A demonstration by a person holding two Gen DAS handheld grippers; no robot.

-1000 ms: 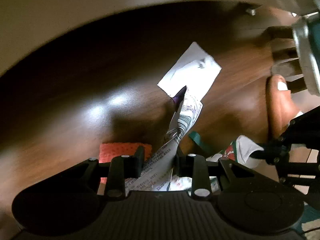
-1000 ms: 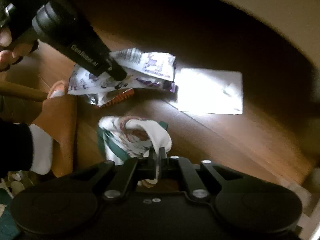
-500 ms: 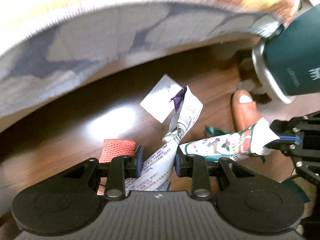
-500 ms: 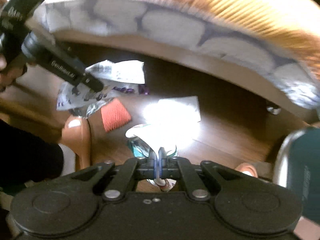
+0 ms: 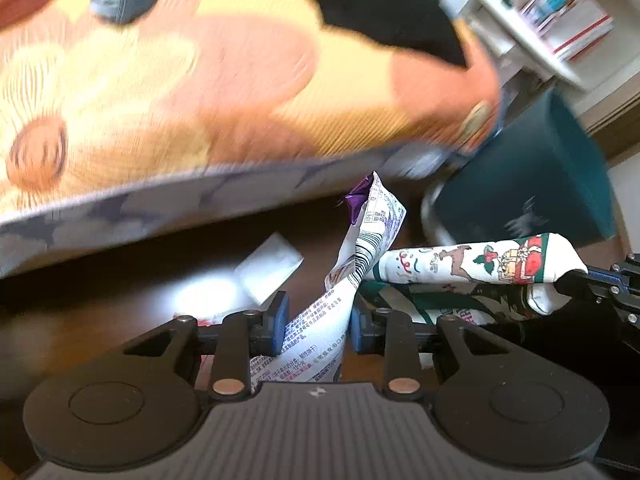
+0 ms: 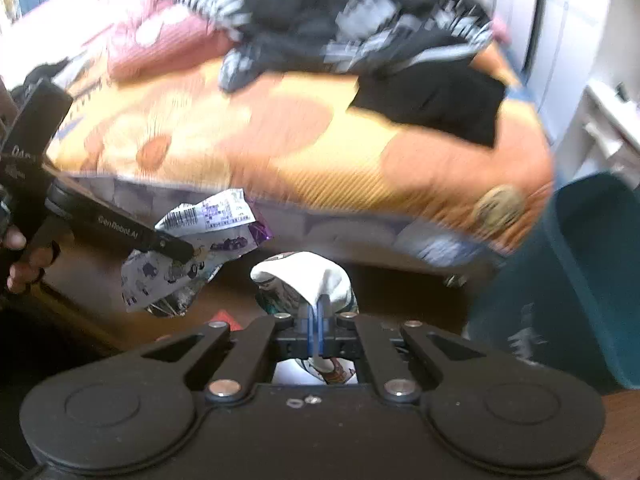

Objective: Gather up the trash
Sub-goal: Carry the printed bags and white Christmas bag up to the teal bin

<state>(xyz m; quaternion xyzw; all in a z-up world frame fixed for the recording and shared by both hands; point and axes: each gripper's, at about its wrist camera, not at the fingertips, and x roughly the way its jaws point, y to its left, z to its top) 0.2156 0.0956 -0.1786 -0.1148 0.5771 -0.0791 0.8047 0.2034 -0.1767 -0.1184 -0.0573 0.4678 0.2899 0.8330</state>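
Crumpled silver-and-purple wrapper (image 5: 340,316) sits pinched between the pads of the left gripper (image 5: 316,320), its printed end sticking up above the dark wood floor (image 5: 100,292). The right gripper (image 6: 316,320) is clamped nearly shut on a white napkin (image 6: 308,276) with a Christmas print. A white paper slip (image 5: 272,268) lies on the floor beside the orange-flowered bed (image 5: 160,92). A dark teal bin (image 5: 532,176) stands near the bed's corner.

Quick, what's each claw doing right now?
Left gripper: closed on a printed wrapper.
Right gripper: closed on a holiday-print wrapper.
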